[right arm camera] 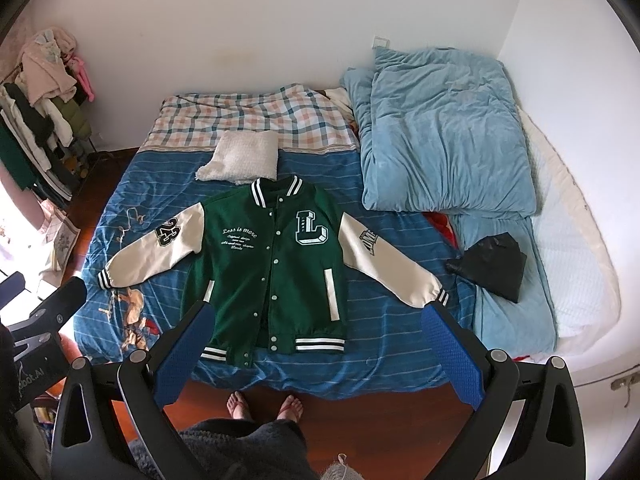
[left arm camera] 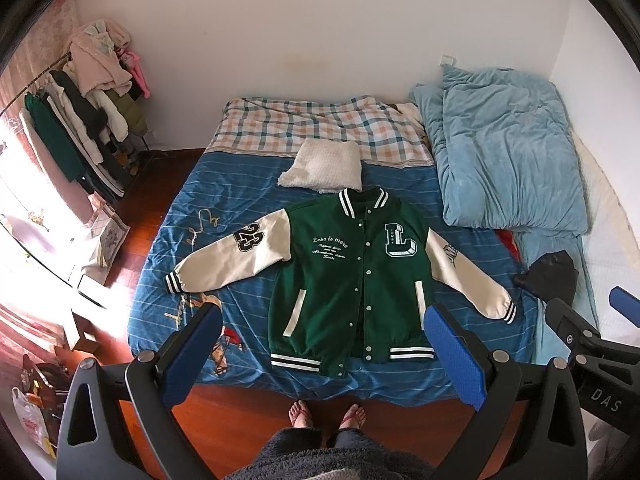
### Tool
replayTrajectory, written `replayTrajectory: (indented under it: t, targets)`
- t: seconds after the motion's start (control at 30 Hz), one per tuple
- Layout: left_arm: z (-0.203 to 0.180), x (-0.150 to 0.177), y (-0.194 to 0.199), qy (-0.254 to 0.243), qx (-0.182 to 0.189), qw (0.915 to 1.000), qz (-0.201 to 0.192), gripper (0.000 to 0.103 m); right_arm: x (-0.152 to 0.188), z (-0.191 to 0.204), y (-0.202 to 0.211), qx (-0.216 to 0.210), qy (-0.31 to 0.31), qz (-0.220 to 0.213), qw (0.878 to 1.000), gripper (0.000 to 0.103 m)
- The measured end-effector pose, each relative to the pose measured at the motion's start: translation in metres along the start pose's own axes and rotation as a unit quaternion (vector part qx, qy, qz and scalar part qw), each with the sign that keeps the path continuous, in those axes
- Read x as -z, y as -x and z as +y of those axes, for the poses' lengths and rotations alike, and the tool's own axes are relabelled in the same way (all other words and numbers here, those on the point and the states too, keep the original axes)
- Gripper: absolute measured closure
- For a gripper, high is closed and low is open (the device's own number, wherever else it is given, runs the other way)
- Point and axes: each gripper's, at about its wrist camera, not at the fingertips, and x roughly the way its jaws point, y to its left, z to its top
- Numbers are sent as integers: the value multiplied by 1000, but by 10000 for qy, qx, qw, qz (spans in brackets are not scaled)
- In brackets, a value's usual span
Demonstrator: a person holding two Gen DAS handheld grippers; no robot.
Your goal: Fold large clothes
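Blue textured pads line the fingers of both tools at the bottom of each frame: the left gripper and the right gripper are each spread wide with nothing between their fingers, held high above the floor near the person's bare feet in flip-flops. Beyond them, at frame centre, the green varsity jacket with cream sleeves and striped cuffs lies face up and buttoned on the blue striped bed sheet, sleeves splayed to either side, hem nearest the bed's edge. Folding appears not yet begun. A sound start would be to pinch each sleeve near its cuff and lay it across the chest, keeping the body flat. Farther up sit a white knitted cushion, touching the collar, and a light blue crumpled duvet at upper right.
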Motion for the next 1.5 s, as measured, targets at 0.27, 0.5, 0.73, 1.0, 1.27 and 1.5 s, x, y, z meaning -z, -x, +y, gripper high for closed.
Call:
replayTrajectory:
  t: [0.27, 0.5, 0.73, 1.0, 1.27, 1.5]
  targets:
    - [0, -7, 0, 24, 30, 10000, -14, 0, 2, 0, 1, -6, 2, -11, 10000, 0]
    - [2, -11, -3, 5, 107, 9999, -55, 0, -2, 0, 6, 14, -48, -13, 10000, 0]
    - [21, -4, -25, 14, 5, 9991, -431, 0, -4, -6, -13, -227, -577, 14, 9981, 0]
    - [32, -8, -115, -263, -368, 9957, -812, 0, 20, -55, -137, 6, -1968, 233, 9802, 0]
    - [0, -23, -257, -491, -624, 9967, -135, 0, 88, -155, -319, 165, -3503, 993, 9312, 43]
    - [-39, -29, -380, -455, -1154, 9919, 282, 0, 155, -279, -495, -74, -5055, 1172, 8548, 38]
